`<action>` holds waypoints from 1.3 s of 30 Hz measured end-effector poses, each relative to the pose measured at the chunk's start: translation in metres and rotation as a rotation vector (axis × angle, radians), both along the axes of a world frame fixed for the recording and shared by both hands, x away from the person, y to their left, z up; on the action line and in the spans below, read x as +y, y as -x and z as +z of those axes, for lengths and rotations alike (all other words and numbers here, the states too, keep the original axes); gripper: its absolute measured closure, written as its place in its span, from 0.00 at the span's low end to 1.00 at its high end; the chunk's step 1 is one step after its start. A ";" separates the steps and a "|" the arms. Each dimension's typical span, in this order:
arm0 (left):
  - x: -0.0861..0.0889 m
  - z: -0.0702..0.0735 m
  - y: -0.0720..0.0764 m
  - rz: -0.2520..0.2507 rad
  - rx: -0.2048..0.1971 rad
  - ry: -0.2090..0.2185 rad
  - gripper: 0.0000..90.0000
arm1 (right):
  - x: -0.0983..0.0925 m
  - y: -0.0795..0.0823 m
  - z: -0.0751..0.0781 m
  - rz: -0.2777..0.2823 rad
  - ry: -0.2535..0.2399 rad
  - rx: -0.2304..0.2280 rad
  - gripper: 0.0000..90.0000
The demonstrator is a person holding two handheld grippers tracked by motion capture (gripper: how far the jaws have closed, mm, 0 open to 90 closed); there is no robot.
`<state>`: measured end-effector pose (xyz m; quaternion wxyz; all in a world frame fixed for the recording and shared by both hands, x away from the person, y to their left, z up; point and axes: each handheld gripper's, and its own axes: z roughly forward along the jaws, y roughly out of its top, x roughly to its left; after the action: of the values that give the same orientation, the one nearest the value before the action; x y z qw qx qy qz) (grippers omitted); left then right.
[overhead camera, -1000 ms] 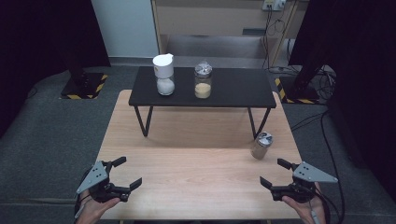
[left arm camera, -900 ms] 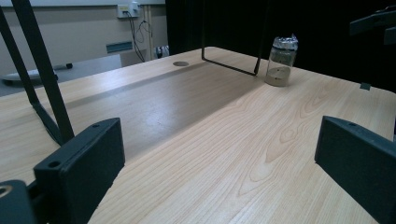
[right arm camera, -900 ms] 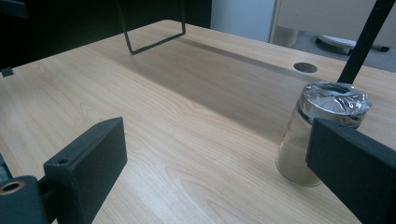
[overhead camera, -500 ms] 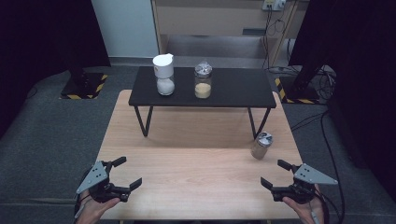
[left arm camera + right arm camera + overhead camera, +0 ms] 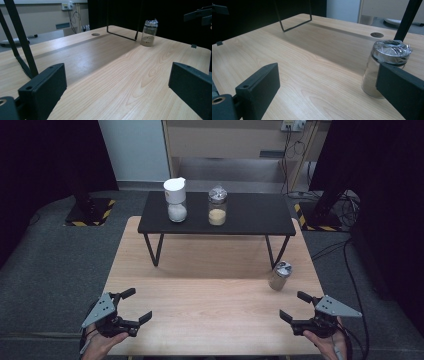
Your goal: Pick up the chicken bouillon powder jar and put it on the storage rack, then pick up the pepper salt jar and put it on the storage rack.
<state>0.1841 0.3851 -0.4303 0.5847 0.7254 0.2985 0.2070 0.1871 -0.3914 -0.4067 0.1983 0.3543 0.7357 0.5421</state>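
From the high view, a person's two hand-held grippers hovered over the near edge of a pale wooden table [image 5: 210,285], the left gripper [image 5: 131,306] at the near left corner and the right gripper [image 5: 296,306] at the near right, both with jaws spread wide and nothing between them. A small clear glass jar with a crinkled foil-covered top [image 5: 279,276] stood on the wood just beyond the right gripper, near the right front leg of a low black metal-legged shelf [image 5: 250,214]. On that shelf sat a white-lidded jar of white grains [image 5: 175,200] and, close beside it, a foil-capped glass jar of yellowish powder [image 5: 217,206].

In the left gripper view, the left gripper [image 5: 117,85] held its black jaws far apart over bare wood, with the small jar [image 5: 149,33] well apart across the table.

In the right gripper view, the right gripper [image 5: 329,82] was likewise released and empty, with the small jar [image 5: 384,67] just ahead of its right-hand jaw; whether the two touched could not be told.

The work appeared to be at its opening, the approach to the small jar; the next move would call for the right gripper to centre its open jaws around the glass body below the foil before closing
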 end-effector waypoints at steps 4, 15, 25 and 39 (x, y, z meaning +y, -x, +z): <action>0.000 0.001 0.001 0.003 0.000 -0.003 0.00 | 0.000 0.000 0.000 0.000 0.000 0.002 0.07; 0.000 0.000 0.000 0.003 0.000 0.002 0.00 | 0.000 0.001 0.001 -0.004 -0.001 0.003 0.06; 0.001 -0.001 0.001 0.004 0.000 0.007 0.00 | -0.001 0.005 0.002 -0.019 -0.007 -0.019 0.04; 0.001 -0.001 0.001 0.012 0.002 0.011 0.00 | -0.004 0.011 0.015 -0.052 -0.010 -0.041 0.04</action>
<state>0.1827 0.3864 -0.4312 0.5871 0.7207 0.3045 0.2081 0.1758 -0.3950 -0.3917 0.2257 0.3631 0.7192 0.5477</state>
